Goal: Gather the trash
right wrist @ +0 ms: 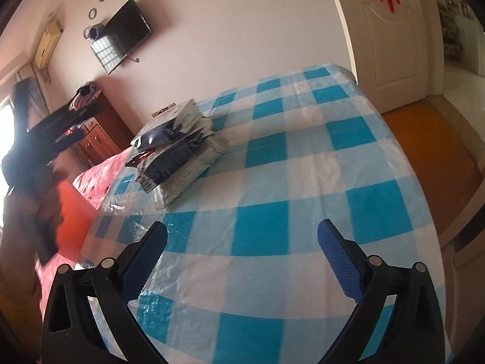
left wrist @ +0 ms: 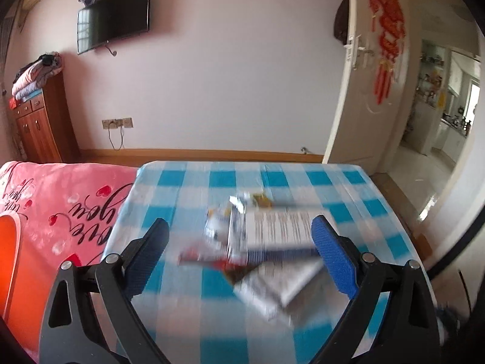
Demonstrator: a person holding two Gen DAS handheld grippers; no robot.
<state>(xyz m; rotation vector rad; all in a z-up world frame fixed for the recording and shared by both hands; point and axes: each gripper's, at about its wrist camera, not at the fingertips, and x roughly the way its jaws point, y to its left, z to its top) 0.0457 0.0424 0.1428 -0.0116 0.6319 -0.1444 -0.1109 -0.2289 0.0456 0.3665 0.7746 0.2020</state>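
Now I hold left gripper (left wrist: pixel 239 242) and right gripper (right wrist: pixel 242 242) spread wide, empty. Wrapper pile (left wrist: pixel 266 242) sits mid-table (left wrist: pixel 188 182), just beyond left fingertips: light, crinkly, slippery-looking; I'd pinch a folded edge.

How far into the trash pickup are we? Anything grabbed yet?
Nothing looks collected yet. The pile of wrappers and papers lies on the checkered table. The left gripper hangs open right over the pile, apparently about to grab. The right gripper is open and empty. All pickup remains.
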